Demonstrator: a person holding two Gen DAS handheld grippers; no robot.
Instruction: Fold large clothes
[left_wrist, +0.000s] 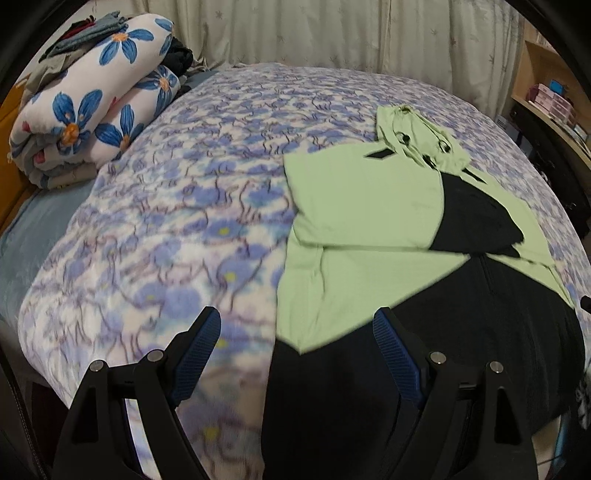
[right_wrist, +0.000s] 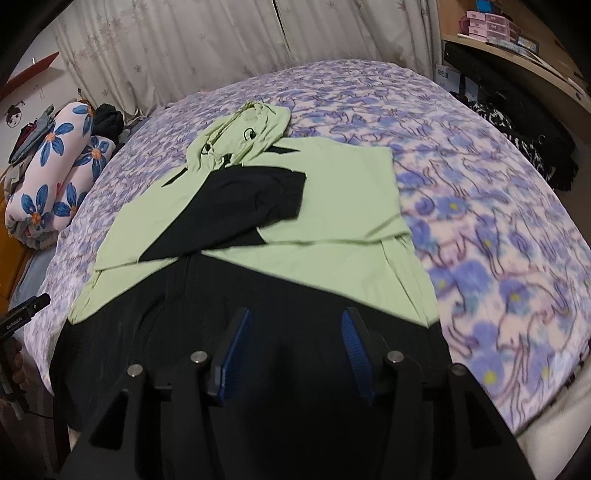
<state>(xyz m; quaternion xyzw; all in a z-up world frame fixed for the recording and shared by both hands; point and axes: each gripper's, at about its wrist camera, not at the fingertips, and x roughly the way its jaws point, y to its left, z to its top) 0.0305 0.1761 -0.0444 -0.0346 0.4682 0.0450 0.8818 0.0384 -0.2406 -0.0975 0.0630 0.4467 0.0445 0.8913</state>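
A light green and black hoodie lies flat on the bed, its hood at the far end. Both sleeves are folded across the chest, their black cuffs overlapping in the middle. The black hem end lies nearest me. My left gripper hovers open over the hoodie's near left edge, half over the blanket, with nothing between its fingers. My right gripper hangs open above the black hem part and holds nothing. In the right wrist view the left gripper's body and a hand show at the left edge.
A purple flowered blanket covers the bed. A rolled quilt with blue flowers, with clothes piled on it, lies at the far left. Curtains hang behind the bed. A wooden shelf and dark bags stand at the right.
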